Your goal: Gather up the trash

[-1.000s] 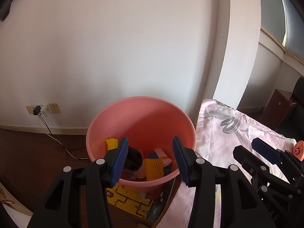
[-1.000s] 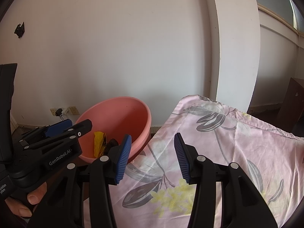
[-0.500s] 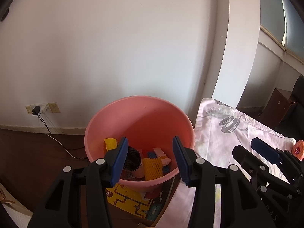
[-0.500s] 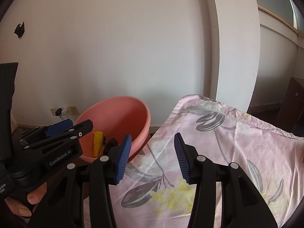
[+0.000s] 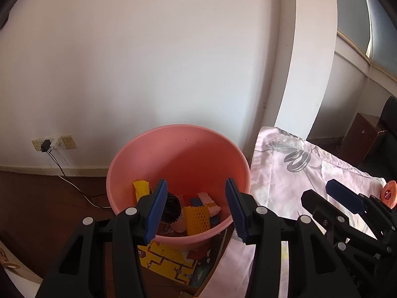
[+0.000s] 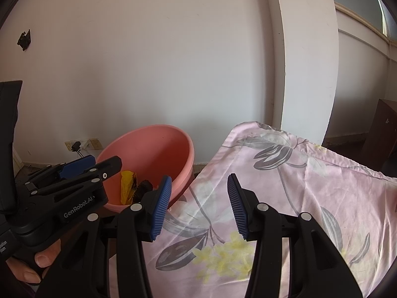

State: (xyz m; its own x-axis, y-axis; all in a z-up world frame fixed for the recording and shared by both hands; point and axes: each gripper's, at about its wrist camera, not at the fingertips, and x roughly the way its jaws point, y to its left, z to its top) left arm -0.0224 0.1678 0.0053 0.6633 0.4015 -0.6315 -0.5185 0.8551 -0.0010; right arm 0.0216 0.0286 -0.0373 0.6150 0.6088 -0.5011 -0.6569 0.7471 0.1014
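Pink bucket [image 5: 178, 154] (rim partly hidden) holds jumbled trash [image 5: 196, 213].

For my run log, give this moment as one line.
left gripper: open, empty | right gripper: open, empty | round pink plastic tub: holds trash

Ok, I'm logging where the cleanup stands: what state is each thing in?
Pink bucket: upright, partly filled with trash.
Left gripper: open, empty, above the bucket.
Right gripper: open, empty, over the floral cloth.
Wall plug: plugged into the socket.
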